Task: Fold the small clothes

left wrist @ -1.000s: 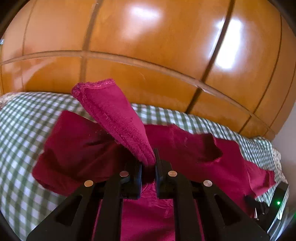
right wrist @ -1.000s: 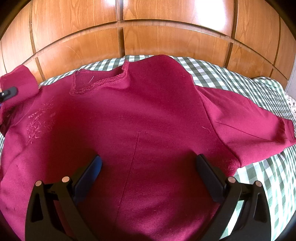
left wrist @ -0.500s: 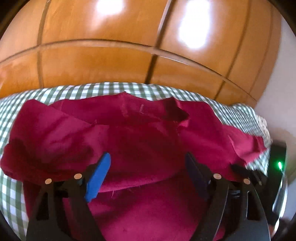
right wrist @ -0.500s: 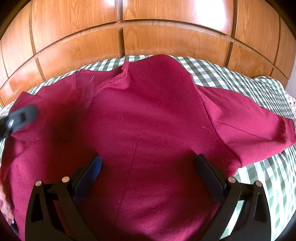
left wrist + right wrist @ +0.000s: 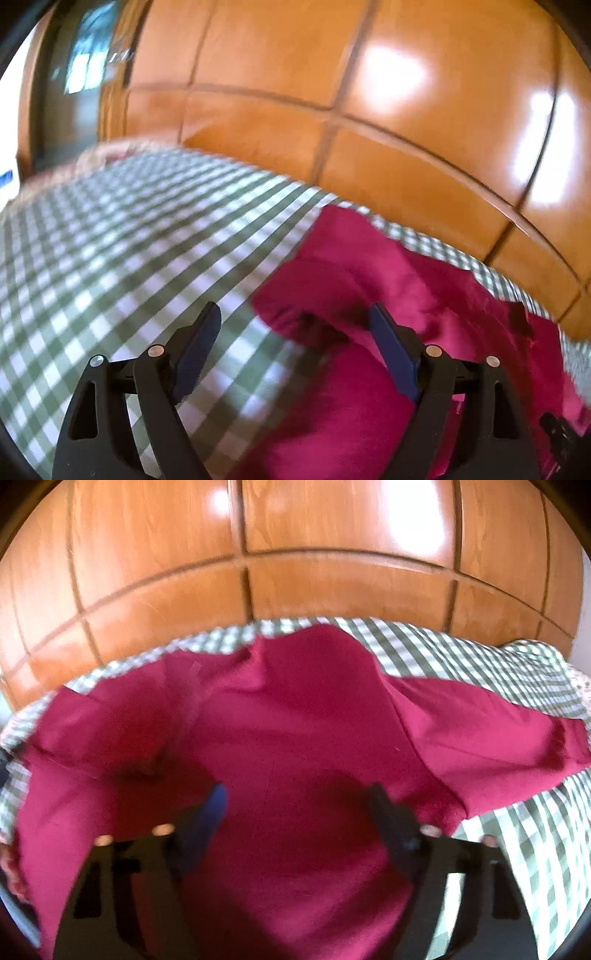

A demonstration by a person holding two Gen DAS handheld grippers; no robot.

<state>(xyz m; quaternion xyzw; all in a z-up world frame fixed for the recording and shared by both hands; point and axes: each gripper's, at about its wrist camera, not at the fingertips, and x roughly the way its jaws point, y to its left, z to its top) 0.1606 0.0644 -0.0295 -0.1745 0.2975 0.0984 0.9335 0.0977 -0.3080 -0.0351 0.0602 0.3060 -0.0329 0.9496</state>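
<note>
Left wrist view, blurred: left gripper [image 5: 295, 325], fingers spread wide apart, nothing between them, held over the left edge of the garment. One item, crimson long-sleeved top [image 5: 388, 332], lying on green-and-white checked bedcover [image 5: 129, 240]; its left side is folded inward over the body, giving a rounded doubled edge just ahead of the fingers. Behind: glossy wooden headboard [image 5: 369, 110], panelled, with window glare.

Right wrist view, also blurred: right gripper [image 5: 297, 801], fingers likewise wide apart and empty, above the middle of the top [image 5: 295, 720]. Neck end of the garment points toward the headboard [image 5: 314, 535]. Right sleeve [image 5: 498, 731] lies stretched flat across the bedcover [image 5: 535, 830], out to the right. Left portion shows a creased overlapping layer [image 5: 122, 731]. Whether the finger pads touch the cloth cannot be told.
</note>
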